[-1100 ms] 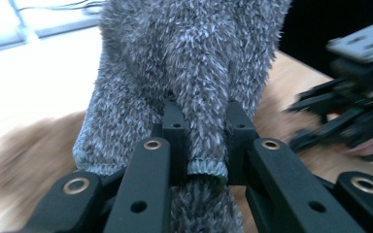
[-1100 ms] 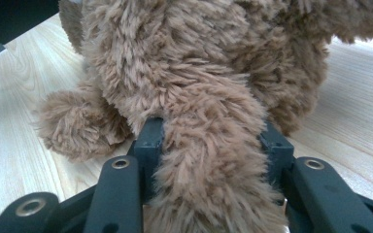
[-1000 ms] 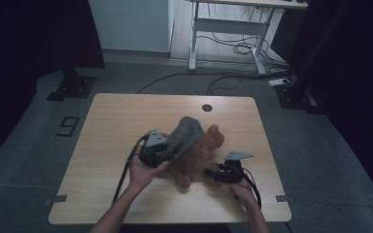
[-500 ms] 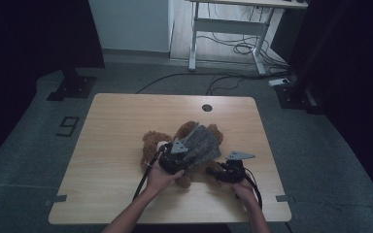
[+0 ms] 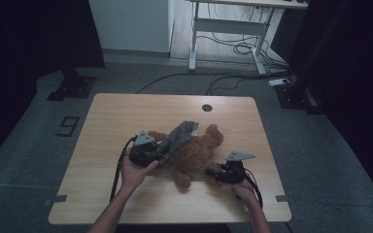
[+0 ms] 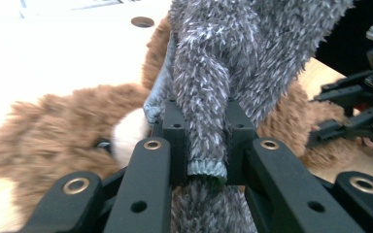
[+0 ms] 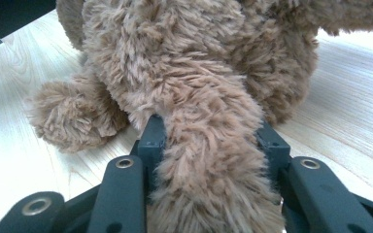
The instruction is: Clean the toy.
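Brown plush makes up the teddy bear [image 5: 194,154], which lies on its back across the middle of the pale wooden counter [image 5: 116,116], head toward the far right and legs toward the person. Over its chest and upper body lies a grey fuzzy garment [image 5: 179,136], small enough to be a doll's sweater or sock, though which it is cannot be told. The left claw [image 5: 161,153] is shut tight on a narrow fold of that grey knit; in the left gripper view the hemmed end of the fabric [image 6: 207,167] sticks out below the pads, pinched from both sides, with the bear's head and pale muzzle [image 6: 128,136] just beside it. The right claw [image 5: 212,173] is closed on one of the bear's limbs at the near right; the right gripper view shows the shaggy limb [image 7: 209,145] squeezed between the two jaws, with a rounded paw [image 7: 65,114] resting on the wood further off. As a judgement, the work looks like dressing the bear, and it appears to be at an early or middle stage: the toy is pinned in place and the garment has been brought onto it, but no limb or head can be seen passing through the knit. What seems left is to open the garment, work it over the body and straighten it.
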